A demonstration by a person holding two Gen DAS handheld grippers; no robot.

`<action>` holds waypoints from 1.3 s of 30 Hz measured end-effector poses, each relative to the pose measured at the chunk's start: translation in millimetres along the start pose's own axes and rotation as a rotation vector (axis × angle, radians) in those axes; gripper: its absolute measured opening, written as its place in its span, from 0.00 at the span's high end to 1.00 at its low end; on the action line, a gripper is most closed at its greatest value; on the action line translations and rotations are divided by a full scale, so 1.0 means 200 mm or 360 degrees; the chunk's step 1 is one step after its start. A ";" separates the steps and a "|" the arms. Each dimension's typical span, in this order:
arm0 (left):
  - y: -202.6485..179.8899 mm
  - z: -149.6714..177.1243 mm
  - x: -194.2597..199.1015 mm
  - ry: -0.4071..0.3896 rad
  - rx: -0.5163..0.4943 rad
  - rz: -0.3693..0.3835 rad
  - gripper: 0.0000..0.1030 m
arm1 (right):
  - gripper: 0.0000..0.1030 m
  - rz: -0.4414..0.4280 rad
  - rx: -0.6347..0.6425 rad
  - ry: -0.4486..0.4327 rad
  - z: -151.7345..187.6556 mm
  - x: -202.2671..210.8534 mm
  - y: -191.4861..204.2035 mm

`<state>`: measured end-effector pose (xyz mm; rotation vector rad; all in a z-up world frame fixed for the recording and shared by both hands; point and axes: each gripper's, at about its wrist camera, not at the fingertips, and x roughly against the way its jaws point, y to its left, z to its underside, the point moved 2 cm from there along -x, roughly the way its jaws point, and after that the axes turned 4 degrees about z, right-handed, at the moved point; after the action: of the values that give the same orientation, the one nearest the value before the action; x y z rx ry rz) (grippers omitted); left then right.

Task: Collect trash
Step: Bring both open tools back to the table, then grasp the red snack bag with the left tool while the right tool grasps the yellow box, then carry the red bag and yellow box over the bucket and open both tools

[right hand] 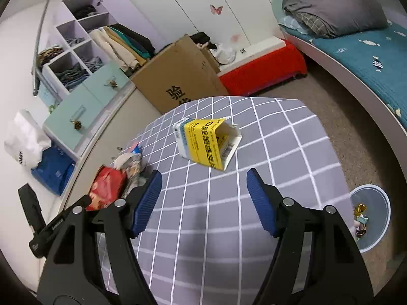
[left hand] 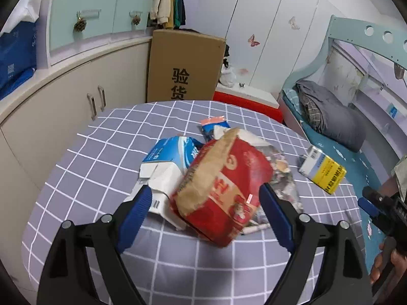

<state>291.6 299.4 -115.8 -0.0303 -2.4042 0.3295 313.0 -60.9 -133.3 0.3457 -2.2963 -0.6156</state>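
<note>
On the grey checked table (left hand: pixel 101 152) lies a heap of trash. A red and tan bag (left hand: pixel 223 190) sits on top, with a blue and white carton (left hand: pixel 168 157) to its left, a blue and orange wrapper (left hand: pixel 213 124) behind it and a crumpled printed wrapper (left hand: pixel 282 175) to its right. My left gripper (left hand: pixel 206 203) is open, with the red bag between its fingers; the pads do not press it. A yellow and white box (right hand: pixel 206 142) lies apart on the cloth. My right gripper (right hand: pixel 203 193) stands open just short of it, with nothing between its fingers.
A pale blue bin (right hand: pixel 368 218) with a few scraps inside stands on the floor beside the table, to the right. A tall cardboard box (left hand: pixel 185 66) and low cabinets (left hand: pixel 63 117) stand beyond the table. A bed (left hand: pixel 330 137) is at the right.
</note>
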 end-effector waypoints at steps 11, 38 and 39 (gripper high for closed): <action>-0.06 -0.06 -0.07 0.0010 -0.0223 -0.0040 0.19 | 0.42 -0.0025 -0.0078 0.0101 -0.17 -0.32 0.00; -0.55 -0.07 0.38 -0.0228 -0.0252 0.0222 0.74 | 0.98 -0.0379 0.0183 -0.0150 -0.04 0.31 0.09; -0.60 -0.06 0.39 -0.0229 -0.0271 0.0245 0.74 | 0.98 -0.0387 0.0172 -0.0177 -0.03 0.37 0.06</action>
<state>247.9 194.3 -26.9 -0.2787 -2.5735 0.2016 264.2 -83.4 -81.2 0.6650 -2.4193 -0.6449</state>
